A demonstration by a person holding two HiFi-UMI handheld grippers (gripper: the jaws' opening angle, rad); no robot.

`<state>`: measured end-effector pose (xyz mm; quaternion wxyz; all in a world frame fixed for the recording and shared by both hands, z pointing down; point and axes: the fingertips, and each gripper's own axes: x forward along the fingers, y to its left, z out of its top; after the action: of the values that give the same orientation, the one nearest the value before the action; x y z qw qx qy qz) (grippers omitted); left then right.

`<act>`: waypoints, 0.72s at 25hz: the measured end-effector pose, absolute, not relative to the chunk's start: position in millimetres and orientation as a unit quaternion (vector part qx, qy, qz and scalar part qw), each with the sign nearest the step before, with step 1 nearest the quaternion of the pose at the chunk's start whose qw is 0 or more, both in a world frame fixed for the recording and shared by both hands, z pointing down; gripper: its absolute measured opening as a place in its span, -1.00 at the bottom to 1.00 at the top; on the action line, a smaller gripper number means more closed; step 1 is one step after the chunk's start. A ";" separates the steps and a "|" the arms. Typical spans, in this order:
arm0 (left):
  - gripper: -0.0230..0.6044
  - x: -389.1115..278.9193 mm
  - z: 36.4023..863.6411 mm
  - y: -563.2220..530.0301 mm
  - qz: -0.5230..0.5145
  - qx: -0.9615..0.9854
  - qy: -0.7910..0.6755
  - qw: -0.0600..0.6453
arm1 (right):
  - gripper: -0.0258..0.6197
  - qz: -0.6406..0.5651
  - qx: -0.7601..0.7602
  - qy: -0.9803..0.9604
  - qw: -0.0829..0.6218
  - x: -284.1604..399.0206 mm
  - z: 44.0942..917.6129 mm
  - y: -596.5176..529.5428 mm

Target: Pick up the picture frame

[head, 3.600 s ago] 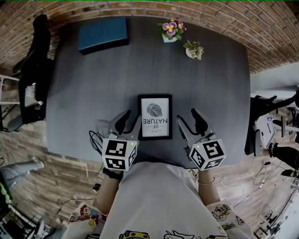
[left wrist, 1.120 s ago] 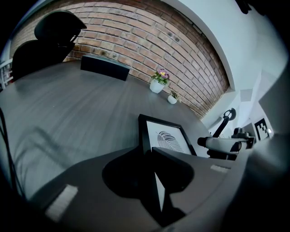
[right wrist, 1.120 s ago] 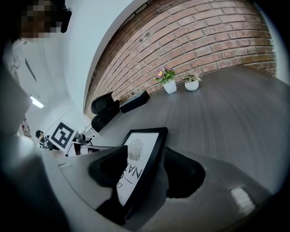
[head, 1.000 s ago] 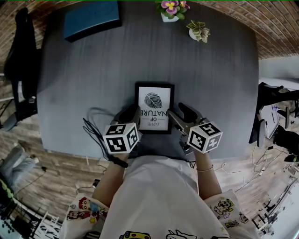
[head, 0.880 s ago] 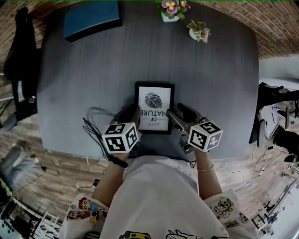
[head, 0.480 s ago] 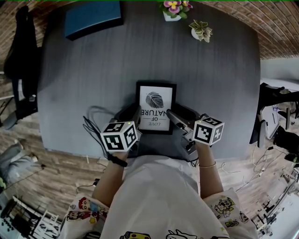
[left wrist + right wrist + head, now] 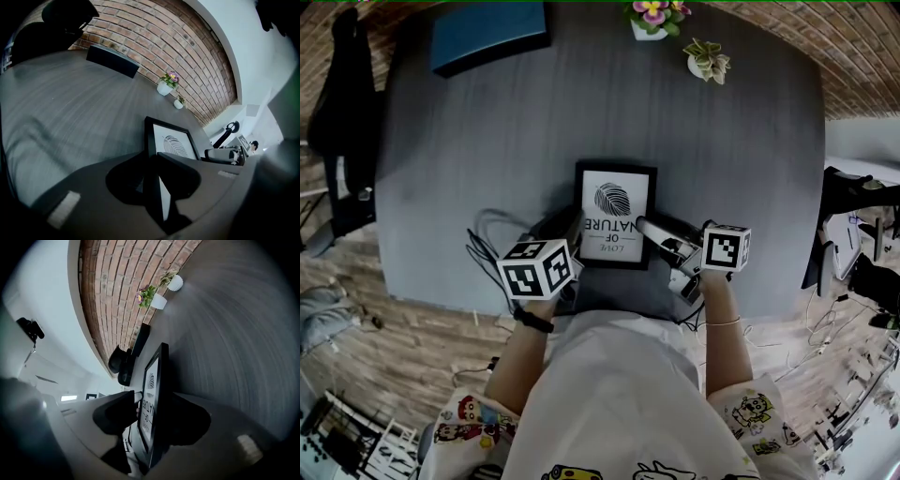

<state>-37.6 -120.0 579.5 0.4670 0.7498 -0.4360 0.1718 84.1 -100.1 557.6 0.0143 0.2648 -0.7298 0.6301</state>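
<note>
A black picture frame [image 7: 616,214] with a white leaf print lies near the front of the dark table [image 7: 487,150]. My left gripper [image 7: 569,232] is shut on the frame's left edge. In the left gripper view that edge [image 7: 151,140] runs between the jaws of the left gripper [image 7: 152,163], both pressed on it. My right gripper [image 7: 649,229] straddles the frame's right edge with its jaws closing. In the right gripper view the frame [image 7: 150,380] is between the jaws of the right gripper [image 7: 154,400]; one jaw lies behind it, the other stands a sliver off the glass.
At the back left lies a dark blue flat box [image 7: 490,37]. Two small potted plants [image 7: 652,17] [image 7: 708,61] stand at the back edge. Loose cables [image 7: 487,239] lie left of my left gripper. A chair draped in black [image 7: 342,103] stands left of the table.
The right gripper has rolled, its marker cube turning, and its jaws have narrowed around the frame's right edge. The left gripper has stayed on the left edge.
</note>
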 end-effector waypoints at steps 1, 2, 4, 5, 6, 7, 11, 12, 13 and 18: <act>-0.67 -37.7 579.5 -119.9 0.171 0.749 -0.435 0.469 | -0.27 0.639 0.254 -0.726 0.002 81.0 553.6 -100.3; -0.66 -38.0 579.6 -119.8 0.169 0.749 -0.433 0.472 | -0.28 0.646 0.242 -0.723 -0.010 78.7 550.5 -101.1; -0.67 -38.8 579.9 -120.4 0.165 0.747 -0.432 0.479 | -0.29 0.657 0.225 -0.719 -0.030 76.9 547.2 -104.2; -0.66 -39.1 580.1 -120.9 0.163 0.745 -0.431 0.482 | -0.31 0.661 0.218 -0.717 -0.038 76.5 546.1 -105.9; -0.66 -39.1 580.1 -121.3 0.161 0.745 -0.430 0.485 | -0.32 0.663 0.210 -0.717 -0.045 75.3 544.8 -107.3; -0.67 -39.0 580.1 -121.6 0.160 0.745 -0.428 0.487 | -0.32 0.666 0.202 -0.717 -0.050 72.8 543.3 -108.2; -0.67 -38.8 580.6 -121.6 0.155 0.743 -0.420 0.497 | -0.32 0.673 0.169 -0.717 -0.062 55.6 539.8 -110.0; -0.66 -38.7 580.7 -121.5 0.155 0.743 -0.419 0.499 | -0.32 0.674 0.164 -0.717 -0.064 51.5 539.6 -110.6; -0.66 -38.5 580.8 -121.5 0.154 0.743 -0.418 0.500 | -0.33 0.675 0.160 -0.717 -0.065 47.8 539.6 -111.1; -0.66 -38.6 581.1 -122.5 0.153 0.742 -0.413 0.505 | -0.35 0.679 0.161 -0.713 -0.066 37.0 540.2 -112.8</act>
<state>-38.6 -122.5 581.1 0.5053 0.7421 -0.4132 0.1527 37.0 -112.8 540.2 -0.0661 0.1605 -0.7135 0.6788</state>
